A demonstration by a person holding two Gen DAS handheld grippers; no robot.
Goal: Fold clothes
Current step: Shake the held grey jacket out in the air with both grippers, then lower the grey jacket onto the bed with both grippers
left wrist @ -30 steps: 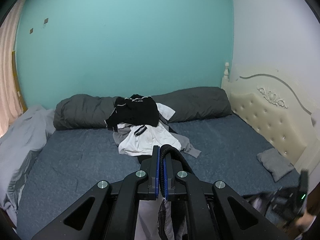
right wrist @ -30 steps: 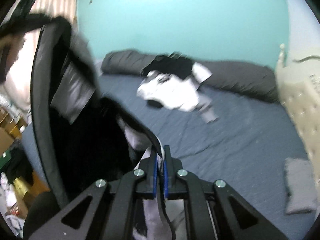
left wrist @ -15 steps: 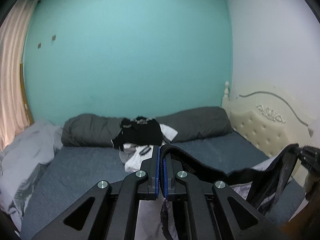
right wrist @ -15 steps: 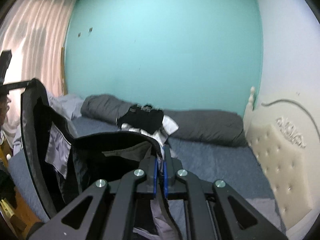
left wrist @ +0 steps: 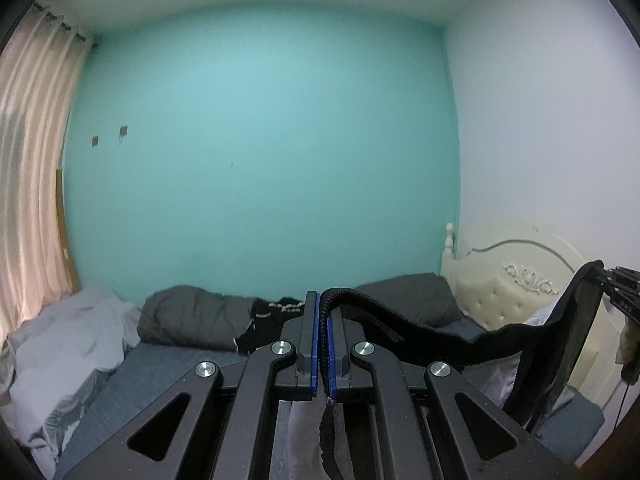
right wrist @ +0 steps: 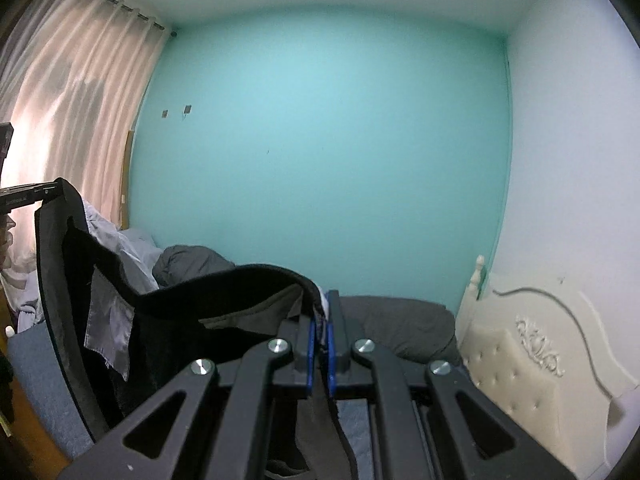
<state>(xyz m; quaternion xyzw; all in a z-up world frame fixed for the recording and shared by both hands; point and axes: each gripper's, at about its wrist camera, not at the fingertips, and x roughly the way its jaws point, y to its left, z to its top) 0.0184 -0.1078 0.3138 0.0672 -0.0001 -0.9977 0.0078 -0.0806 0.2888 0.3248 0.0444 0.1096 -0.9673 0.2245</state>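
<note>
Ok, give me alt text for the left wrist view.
The left hand-held gripper is shut on the black waistband of a dark garment, which stretches right to the other gripper. Behind are a bed and a teal wall.

Setting was a home bedroom. A bed [left wrist: 168, 364] with a blue-grey cover stood against a teal wall [left wrist: 260, 168], with a cream tufted headboard [left wrist: 516, 300] at one end. Grey rolled bedding [left wrist: 192, 320] lay along the wall; pink curtains [right wrist: 80, 92] probably covered a window.
</note>
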